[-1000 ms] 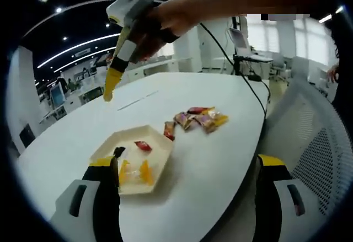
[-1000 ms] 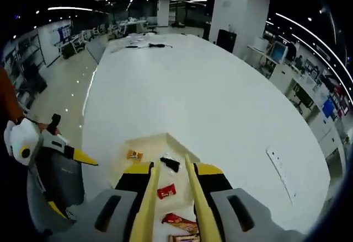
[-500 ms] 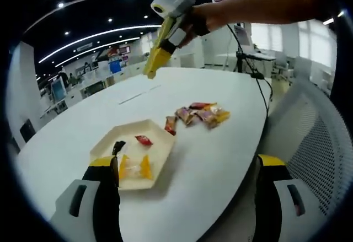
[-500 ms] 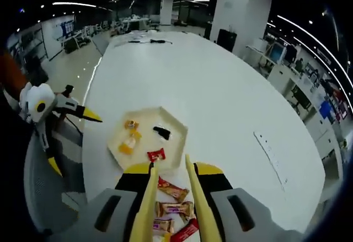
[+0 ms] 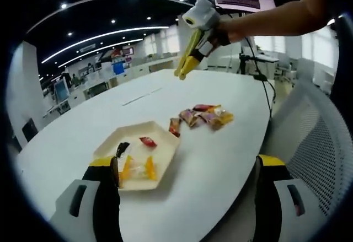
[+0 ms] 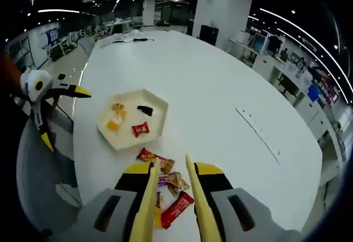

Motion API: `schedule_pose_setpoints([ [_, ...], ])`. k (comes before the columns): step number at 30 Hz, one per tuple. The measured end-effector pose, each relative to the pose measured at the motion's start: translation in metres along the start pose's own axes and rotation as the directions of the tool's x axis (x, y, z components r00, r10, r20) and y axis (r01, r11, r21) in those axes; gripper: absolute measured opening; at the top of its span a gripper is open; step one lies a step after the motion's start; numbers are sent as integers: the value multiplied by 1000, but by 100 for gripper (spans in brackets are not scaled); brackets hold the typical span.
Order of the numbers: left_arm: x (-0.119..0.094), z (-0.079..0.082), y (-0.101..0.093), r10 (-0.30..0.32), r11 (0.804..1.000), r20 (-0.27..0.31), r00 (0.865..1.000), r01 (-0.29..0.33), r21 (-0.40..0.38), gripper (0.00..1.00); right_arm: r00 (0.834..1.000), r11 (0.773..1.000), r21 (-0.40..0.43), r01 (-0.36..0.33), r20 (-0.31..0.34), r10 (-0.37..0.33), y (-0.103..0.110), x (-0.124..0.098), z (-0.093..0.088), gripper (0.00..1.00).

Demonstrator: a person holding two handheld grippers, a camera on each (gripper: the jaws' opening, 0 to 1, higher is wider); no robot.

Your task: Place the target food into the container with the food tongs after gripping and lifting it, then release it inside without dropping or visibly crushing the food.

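A white hexagonal tray point(image 6: 160, 116) sits on the white table point(image 6: 220, 98), set in from the curved edge nearest the person. It already holds a red-wrapped candy point(image 6: 140, 129), a black piece point(image 6: 145, 109) and a few orange and yellow sweets point(image 6: 115, 122), so part of the job looks done. A loose pile of wrapped snacks point(image 5: 201, 116) lies just beside the tray, between it and the table edge; in the right gripper view these are what remains to be carried over.

The right gripper point(image 6: 172, 165) carries the yellow tongs point(image 6: 149, 203), whose two blades stand a little apart with nothing between them. They hang above the pile, tips over a gold-wrapped snack point(image 6: 176, 182), and have not yet closed on anything. Seen from the left gripper view, the right gripper is held high over the far part of the table, its tongs angled down toward the pile.

The likeliest next pick is a red wrapped bar point(image 6: 177, 209): it lies flat, its long axis running diagonally across the gap between the blades, one end toward the tray. A brown bar point(image 6: 150, 156) lies crosswise nearer the tray.

The left gripper point(image 5: 187, 170) hangs with its jaws wide apart and empty, near the table edge by the tray.
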State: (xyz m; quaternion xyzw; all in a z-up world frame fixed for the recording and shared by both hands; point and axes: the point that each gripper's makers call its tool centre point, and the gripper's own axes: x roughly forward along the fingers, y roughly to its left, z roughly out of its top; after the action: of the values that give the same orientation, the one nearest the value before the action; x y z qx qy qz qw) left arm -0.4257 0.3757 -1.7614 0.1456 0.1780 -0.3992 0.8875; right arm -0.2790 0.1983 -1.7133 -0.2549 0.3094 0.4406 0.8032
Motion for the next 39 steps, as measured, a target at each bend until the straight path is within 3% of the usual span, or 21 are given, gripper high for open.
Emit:
schedule_pose_setpoints([
  [12, 0, 0, 1, 2, 1000, 0, 1000, -2, -12, 99, 1000, 1000, -27, 3, 17, -3, -4, -6, -25, 29],
  [24, -1, 1, 4, 13, 1000, 3, 1000, -13, -10, 99, 999, 1000, -12, 13, 37, -13, -11, -5, -30, 29],
  [39, -1, 0, 5, 18, 1000, -1, 1000, -18, -15, 99, 1000, 1000, 21, -3, 19, 2, -9, 31, -57, 28],
])
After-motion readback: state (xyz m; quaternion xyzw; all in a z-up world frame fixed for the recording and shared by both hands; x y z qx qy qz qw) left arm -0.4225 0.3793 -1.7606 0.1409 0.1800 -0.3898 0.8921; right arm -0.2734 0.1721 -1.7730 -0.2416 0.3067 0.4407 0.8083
